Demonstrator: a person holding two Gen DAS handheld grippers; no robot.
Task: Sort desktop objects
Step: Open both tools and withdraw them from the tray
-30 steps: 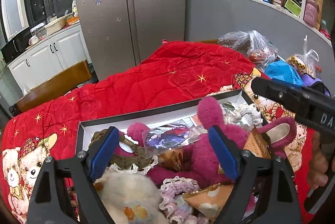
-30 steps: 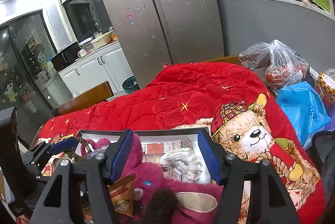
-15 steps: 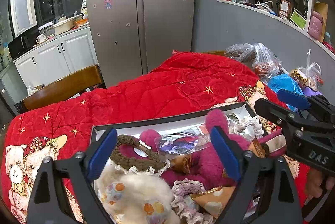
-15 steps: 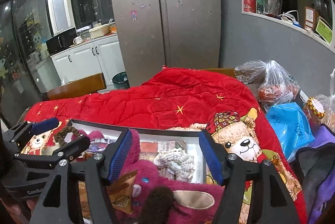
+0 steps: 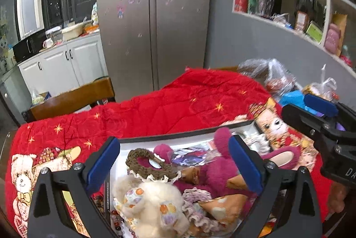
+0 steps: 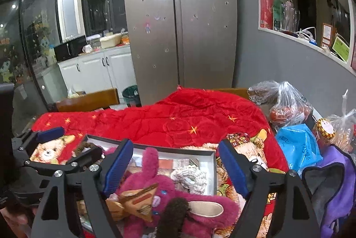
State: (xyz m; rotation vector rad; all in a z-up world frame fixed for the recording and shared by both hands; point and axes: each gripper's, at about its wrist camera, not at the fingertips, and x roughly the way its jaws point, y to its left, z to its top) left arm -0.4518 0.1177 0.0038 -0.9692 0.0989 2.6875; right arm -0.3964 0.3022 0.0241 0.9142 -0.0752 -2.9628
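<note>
My left gripper (image 5: pixel 173 162) hangs with its jaws spread wide, holding nothing, above the shallow box (image 5: pixel 169 137) on the red quilt (image 5: pixel 178 104). Under it lie a cream plush toy (image 5: pixel 153 200) and a brown crocheted ring (image 5: pixel 146 162). My right gripper (image 6: pixel 175 167) is likewise spread and empty, over the magenta plush bear (image 6: pixel 175 191) and a white rope knot (image 6: pixel 189 175) in the same box. Plastic bags (image 6: pixel 287 104) crowd the quilt's right edge.
</note>
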